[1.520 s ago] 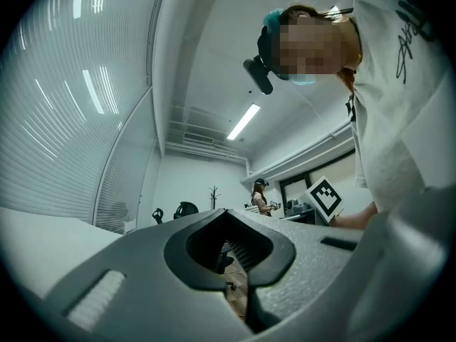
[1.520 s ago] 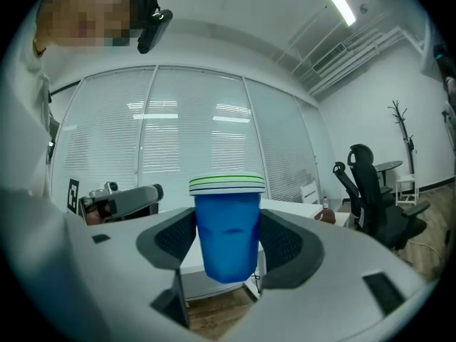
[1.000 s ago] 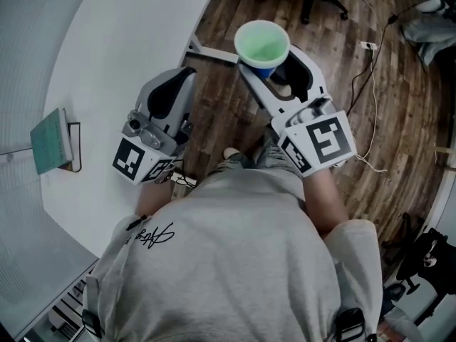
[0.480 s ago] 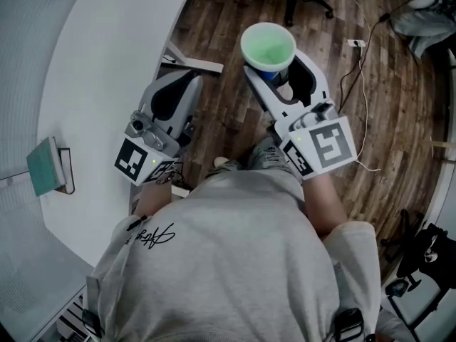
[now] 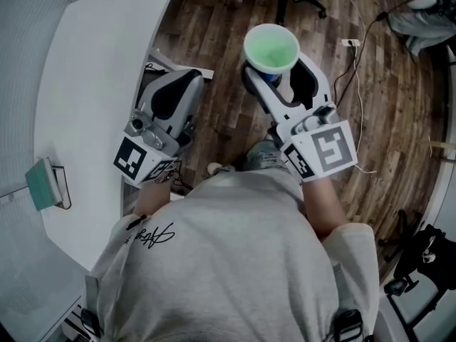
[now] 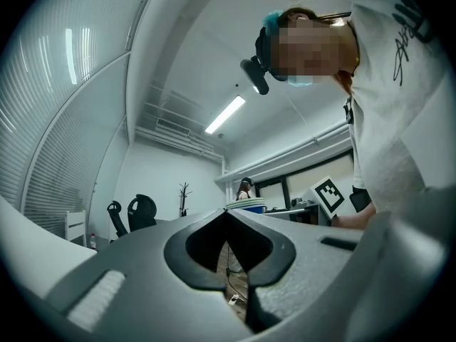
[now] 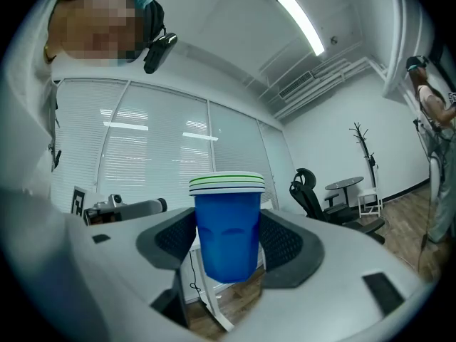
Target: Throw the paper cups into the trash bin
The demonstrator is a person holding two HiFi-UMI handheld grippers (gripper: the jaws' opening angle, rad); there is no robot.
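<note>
While you stood over the wooden floor, your right gripper was clamped on the stack of paper cups.
From the head view you saw only one green-lined mouth. The right gripper view showed the blue walls pinched between both jaws, upright, with several nested rims on top, their exact count too fine to fix. Your left gripper had its jaws together at the tips with nothing between them, which only its own view made plain. Counted: two grippers, one cup stack, one green book lying on the white table at your left. The frame edge cut off the table, and your torso hid the floor beneath you.
</note>
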